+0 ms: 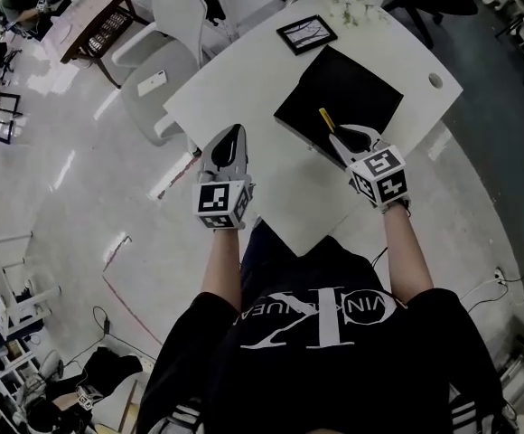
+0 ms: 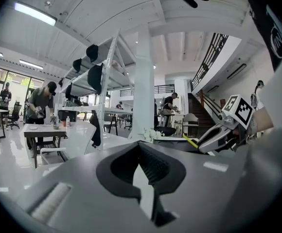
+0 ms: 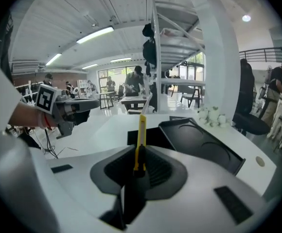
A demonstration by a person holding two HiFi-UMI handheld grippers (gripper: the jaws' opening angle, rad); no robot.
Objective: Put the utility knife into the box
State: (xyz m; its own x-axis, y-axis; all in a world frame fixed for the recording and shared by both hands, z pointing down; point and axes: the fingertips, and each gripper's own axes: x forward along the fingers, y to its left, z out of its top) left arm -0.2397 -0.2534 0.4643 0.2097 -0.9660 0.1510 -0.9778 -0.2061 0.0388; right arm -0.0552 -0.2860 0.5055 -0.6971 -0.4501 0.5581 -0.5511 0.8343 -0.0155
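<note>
My right gripper (image 1: pixel 336 135) is shut on a yellow utility knife (image 1: pixel 325 117), and the knife's free end points out over the near edge of the black box (image 1: pixel 343 93) on the white table (image 1: pixel 244 80). In the right gripper view the knife (image 3: pixel 141 130) stands upright between the jaws of the right gripper (image 3: pixel 140 166), with the open black box (image 3: pixel 202 147) just beyond to the right. My left gripper (image 1: pixel 236 130) hovers over the table's left edge, shut and holding nothing. In the left gripper view the left gripper (image 2: pixel 143 166) faces the room, and the right gripper (image 2: pixel 219 135) shows at the right.
A small black picture frame (image 1: pixel 306 33) and a bunch of white flowers (image 1: pixel 352 9) sit at the table's far end. A cable hole (image 1: pixel 435 80) is near the right edge. White chairs (image 1: pixel 167 25) stand beyond the table on the left.
</note>
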